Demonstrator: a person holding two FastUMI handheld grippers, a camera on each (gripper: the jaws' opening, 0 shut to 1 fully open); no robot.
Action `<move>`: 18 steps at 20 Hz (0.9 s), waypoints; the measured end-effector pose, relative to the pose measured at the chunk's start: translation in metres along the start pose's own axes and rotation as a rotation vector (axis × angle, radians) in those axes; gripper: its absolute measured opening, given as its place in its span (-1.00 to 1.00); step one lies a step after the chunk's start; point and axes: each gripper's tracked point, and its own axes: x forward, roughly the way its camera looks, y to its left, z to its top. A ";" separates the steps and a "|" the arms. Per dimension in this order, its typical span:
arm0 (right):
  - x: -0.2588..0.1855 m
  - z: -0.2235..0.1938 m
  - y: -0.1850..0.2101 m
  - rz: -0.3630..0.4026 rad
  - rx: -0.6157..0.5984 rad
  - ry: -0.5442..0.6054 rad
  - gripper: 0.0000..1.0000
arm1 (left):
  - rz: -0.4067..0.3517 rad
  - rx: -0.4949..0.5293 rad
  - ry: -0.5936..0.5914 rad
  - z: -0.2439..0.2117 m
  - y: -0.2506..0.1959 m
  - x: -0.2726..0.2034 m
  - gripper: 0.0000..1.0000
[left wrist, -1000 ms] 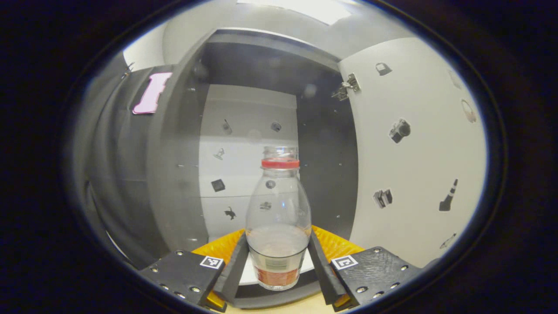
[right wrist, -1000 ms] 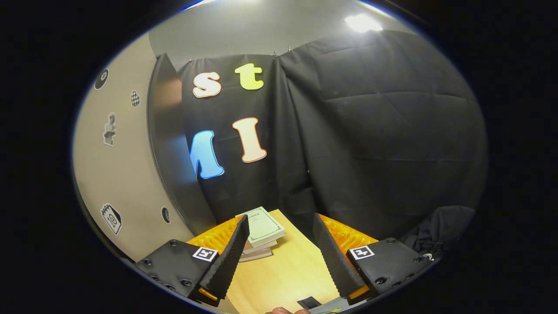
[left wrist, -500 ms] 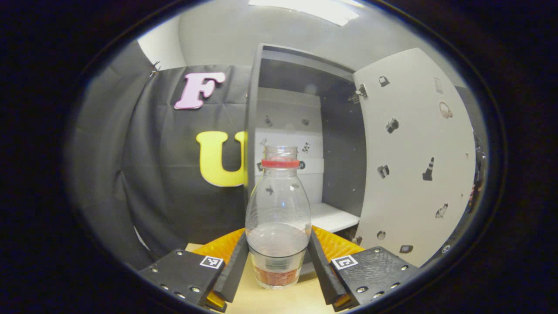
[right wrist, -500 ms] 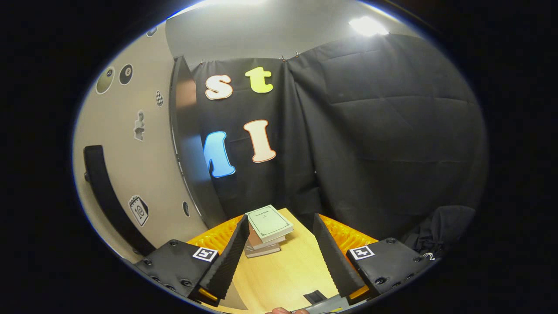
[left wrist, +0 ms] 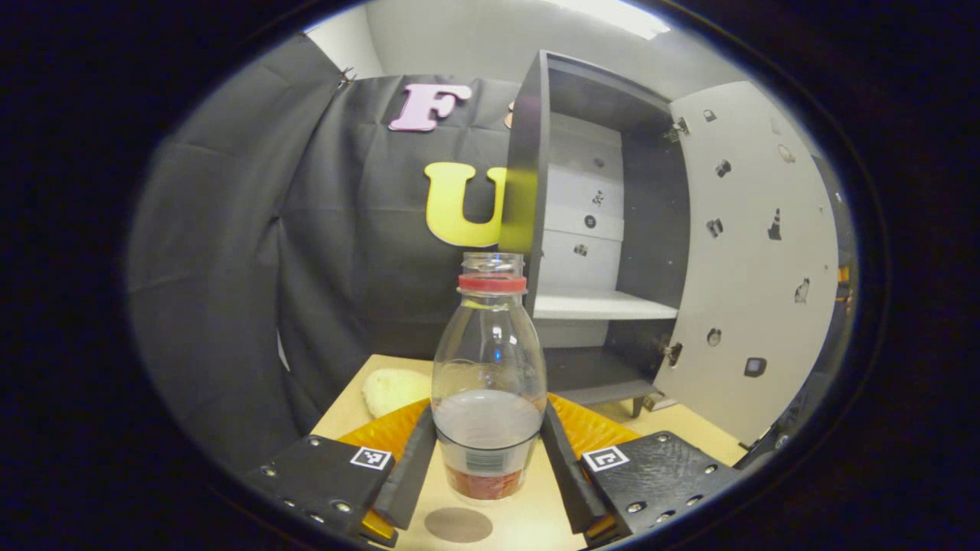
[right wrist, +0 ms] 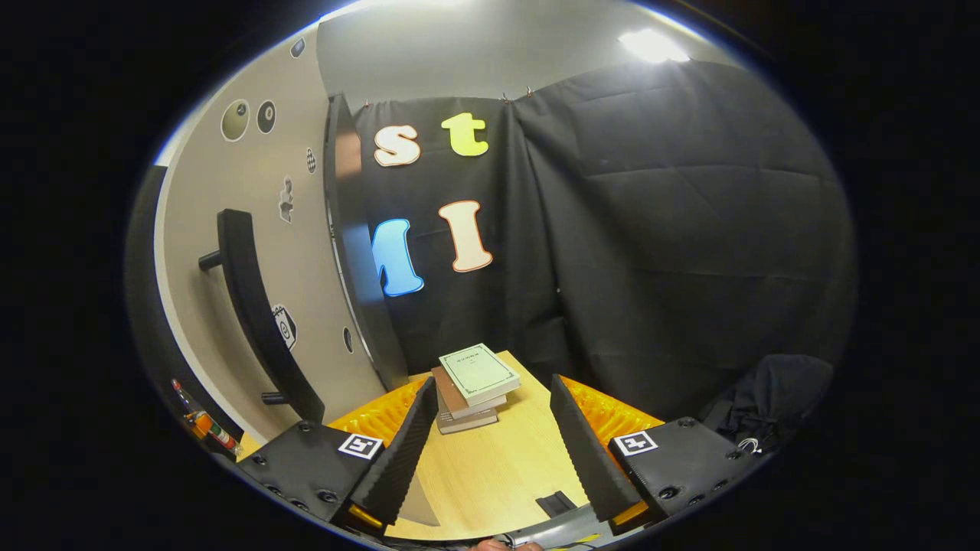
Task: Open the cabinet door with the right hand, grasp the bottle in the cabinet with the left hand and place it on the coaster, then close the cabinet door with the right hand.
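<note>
bottle (left wrist: pixel 488 360) base partly masked by the left gripper (left wrist: pixel 488 459) fingers (left wrist: pixel 413 467) on both sides; lower label band dark and blurred, unreadable. coaster (left wrist: pixel 458 525) cut off near the bottom edge of the left gripper view, a grey round disc on the table (left wrist: pixel 348 398), just below and slightly left of the bottle base. cannot tell if bottle base touches the table or hangs above it. pale rounded lump (left wrist: pixel 394 390) on the table left of the bottle, half hidden behind a finger, kind unclear.

bottle upright, long axis vertical, open mouth up, red ring at the neck, clear body, some clear liquid in the lower part. left gripper clenched on the bottle's lower body, both fingers pressed against its sides. bottle out of the cabinet (left wrist: pixel 597 229), in front of it, over the table.

cabinet interior open: white shelf (left wrist: pixel 601 304) bare, dark side walls, stickers on back panel too small to make out. cabinet door (left wrist: pixel 754 260) swung wide to the right, inner face with small stickers, hinges at its left edge.

right gripper view: right gripper (right wrist: pixel 486 451) released, jaws spread wide with nothing between them, over the table (right wrist: pixel 498 467). door's outer face (right wrist: pixel 253 252) at left, black bar handle (right wrist: pixel 256 314) apart from the fingers. stack of books (right wrist: pixel 473 386) ahead near the black cloth. small dark item (right wrist: pixel 556 503) at the bottom edge, cut off, unidentifiable.
</note>
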 end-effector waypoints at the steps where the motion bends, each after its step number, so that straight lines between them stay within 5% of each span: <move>1: -0.002 -0.001 0.000 0.000 0.002 0.001 0.88 | 0.017 0.010 -0.010 -0.015 0.010 -0.001 0.51; 9: -0.021 -0.013 -0.007 -0.037 -0.008 0.050 0.88 | 0.034 0.044 0.075 -0.121 0.015 0.001 0.45; 15: -0.025 -0.016 -0.015 -0.068 0.002 0.082 0.73 | 0.022 0.075 0.104 -0.153 0.012 0.005 0.50; 16: -0.025 -0.017 -0.015 -0.067 0.010 0.085 0.88 | 0.018 0.079 0.108 -0.155 0.011 0.008 0.45; 18: -0.022 -0.020 -0.015 -0.070 0.018 0.099 0.75 | 0.010 0.092 0.109 -0.158 0.009 0.011 0.45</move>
